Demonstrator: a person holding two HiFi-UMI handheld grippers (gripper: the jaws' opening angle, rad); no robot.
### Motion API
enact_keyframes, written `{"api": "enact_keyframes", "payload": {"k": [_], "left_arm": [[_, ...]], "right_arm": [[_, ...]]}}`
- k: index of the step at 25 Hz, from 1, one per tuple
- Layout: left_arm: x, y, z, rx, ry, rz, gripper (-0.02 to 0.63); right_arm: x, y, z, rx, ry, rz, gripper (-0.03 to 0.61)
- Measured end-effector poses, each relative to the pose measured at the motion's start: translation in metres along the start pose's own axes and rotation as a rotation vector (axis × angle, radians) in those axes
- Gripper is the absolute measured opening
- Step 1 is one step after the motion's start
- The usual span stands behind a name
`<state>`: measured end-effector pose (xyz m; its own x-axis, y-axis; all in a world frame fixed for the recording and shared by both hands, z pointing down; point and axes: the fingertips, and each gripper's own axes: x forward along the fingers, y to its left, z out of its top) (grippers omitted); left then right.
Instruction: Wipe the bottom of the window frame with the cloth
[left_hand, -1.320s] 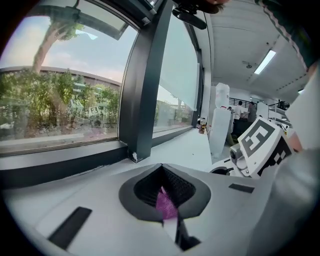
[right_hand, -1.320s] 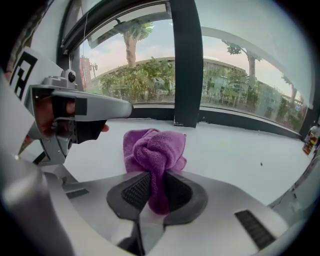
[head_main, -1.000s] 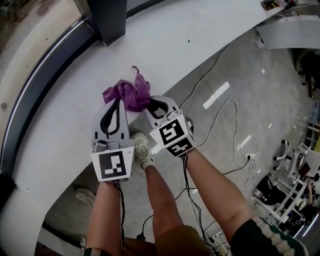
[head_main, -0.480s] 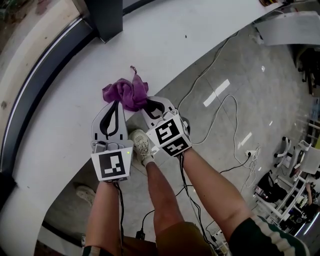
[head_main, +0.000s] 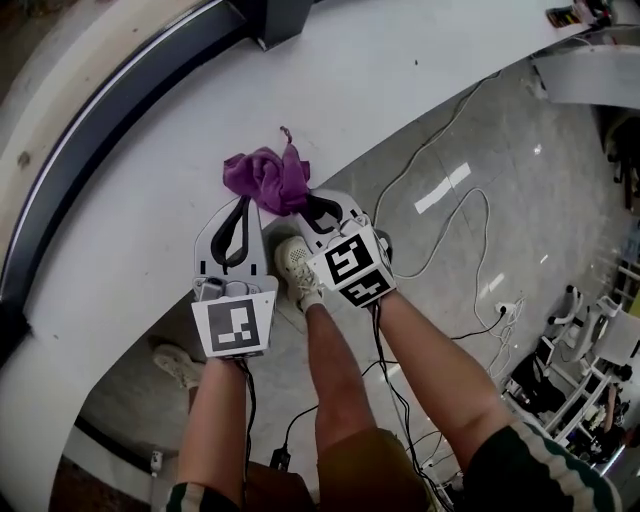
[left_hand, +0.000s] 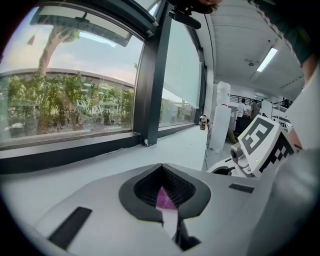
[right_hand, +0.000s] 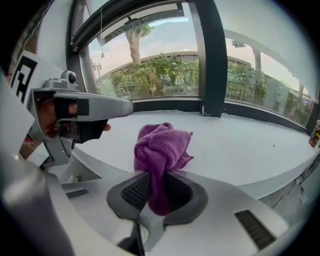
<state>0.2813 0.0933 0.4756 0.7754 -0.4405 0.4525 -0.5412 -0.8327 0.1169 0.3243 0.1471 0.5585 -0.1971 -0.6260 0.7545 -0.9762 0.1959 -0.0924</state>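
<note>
Since a second ago the dark window post (head_main: 280, 15) has slid up toward the top edge of the head view, and both grippers with the cloth (head_main: 265, 175) sit slightly further right in that picture, their arrangement unchanged. The right gripper (head_main: 305, 205) has its jaws closed tight on a fold of the purple cloth; in the right gripper view the pinched fold runs down between the ribbed pads, and the rest bunches in a loose knot just above and beyond the jaw tips. The left gripper (head_main: 243, 203) lies just beside the right one, its tips touching the near edge of the same bundle. Its own view shows the jaws drawn almost together, with only a thin sliver of purple in the narrow gap between the pads. The cloth rests on the white sill (head_main: 400, 70), directly ahead of both pairs of jaws. Further ahead of the tips, well apart from the cloth, runs the dark bottom rail of the window frame (head_main: 110, 95). Behind the jaws, below the sill's edge, a person's shoe (head_main: 297, 262) stands on the grey floor, where cables (head_main: 470, 215) trail.
</note>
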Motion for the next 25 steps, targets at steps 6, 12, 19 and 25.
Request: {"api": "enact_keyframes", "payload": {"k": [6, 12, 19, 25], "left_arm": [[-0.037, 0.027, -0.019, -0.061, 0.027, 0.043, 0.006], [-0.071, 0.055, -0.035, -0.071, 0.032, 0.089, 0.006], [-0.095, 0.081, -0.045, -0.068, 0.024, 0.14, 0.006], [-0.11, 0.089, -0.041, -0.059, 0.007, 0.157, 0.006]], "right_arm": [[0.012, 0.037, 0.011, -0.005, 0.022, 0.039, 0.067], [0.024, 0.08, 0.022, -0.042, 0.012, 0.072, 0.067], [0.033, 0.109, 0.019, -0.022, 0.025, 0.082, 0.067], [0.037, 0.132, 0.024, -0.029, 0.029, 0.099, 0.067]]}}
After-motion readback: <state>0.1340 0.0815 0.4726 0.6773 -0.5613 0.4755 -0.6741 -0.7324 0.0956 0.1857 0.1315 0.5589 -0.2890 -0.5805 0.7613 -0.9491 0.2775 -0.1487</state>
